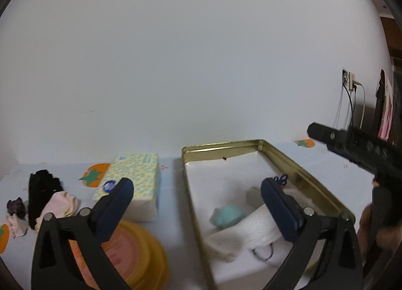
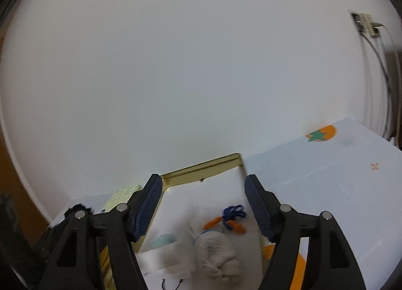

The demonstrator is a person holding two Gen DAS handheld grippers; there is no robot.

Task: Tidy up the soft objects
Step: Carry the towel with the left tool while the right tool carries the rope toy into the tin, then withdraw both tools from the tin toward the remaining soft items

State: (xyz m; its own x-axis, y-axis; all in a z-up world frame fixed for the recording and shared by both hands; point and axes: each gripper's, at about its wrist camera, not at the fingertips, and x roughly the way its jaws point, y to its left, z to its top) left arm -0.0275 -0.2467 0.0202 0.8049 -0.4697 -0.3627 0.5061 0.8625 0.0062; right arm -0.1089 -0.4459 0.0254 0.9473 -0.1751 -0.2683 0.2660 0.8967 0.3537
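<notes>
While both claws hang with their jaws spread and nothing between them, the soft things lie in the gold tin (image 1: pixel 289 162) on the bench (image 1: pixel 173 214): a white cloth (image 1: pixel 251 229), a teal ball (image 1: pixel 227 216), and, seen from the right wrist, a beige knitted piece (image 2: pixel 218 254) beside a blue cord with orange ends (image 2: pixel 231 217). The left claw (image 1: pixel 198 197) straddles the tin's near-left wall, one finger over the tin, the other over a yellow lid (image 1: pixel 143 252). The right claw (image 2: pixel 203 204) hovers released over the tin. Left of the tin sit a tissue pack (image 1: pixel 138 182) and a small heap of black (image 1: pixel 40 189) and pink (image 1: pixel 60 204) fabric
</notes>
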